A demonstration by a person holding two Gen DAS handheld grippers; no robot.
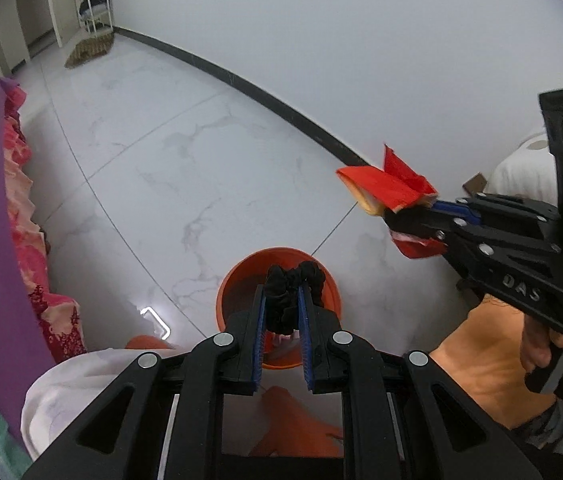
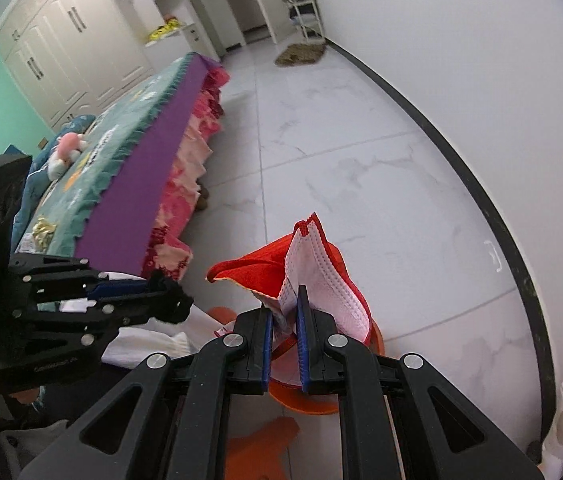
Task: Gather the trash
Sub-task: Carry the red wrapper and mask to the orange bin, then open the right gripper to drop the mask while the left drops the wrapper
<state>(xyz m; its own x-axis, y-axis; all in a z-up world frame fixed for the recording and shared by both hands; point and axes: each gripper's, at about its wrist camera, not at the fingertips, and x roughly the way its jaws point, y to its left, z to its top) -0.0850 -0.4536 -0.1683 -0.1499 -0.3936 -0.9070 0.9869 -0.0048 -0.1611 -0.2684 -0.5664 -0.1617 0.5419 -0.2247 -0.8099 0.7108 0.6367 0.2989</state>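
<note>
My left gripper (image 1: pixel 282 294) is shut on a black scrunchie (image 1: pixel 295 282) and holds it right above an orange bin (image 1: pixel 241 280) on the floor. My right gripper (image 2: pixel 284 298) is shut on a red face mask (image 2: pixel 313 264) with a white lining. In the left wrist view the right gripper (image 1: pixel 409 216) holds the mask (image 1: pixel 385 188) up, to the right of the bin. In the right wrist view the left gripper (image 2: pixel 173 300) with the scrunchie (image 2: pixel 169 288) is at the left, and the bin (image 2: pixel 313 400) shows below my fingers.
A bed with a purple edge and pink skirt (image 2: pixel 141 184) runs along the left. White marble floor tiles (image 1: pixel 201 168) stretch ahead to a wall with a dark baseboard (image 1: pixel 261 92). A doormat (image 2: pixel 299 55) and white rack (image 2: pixel 305 12) are far off. My legs and an orange slipper (image 1: pixel 301 432) are below.
</note>
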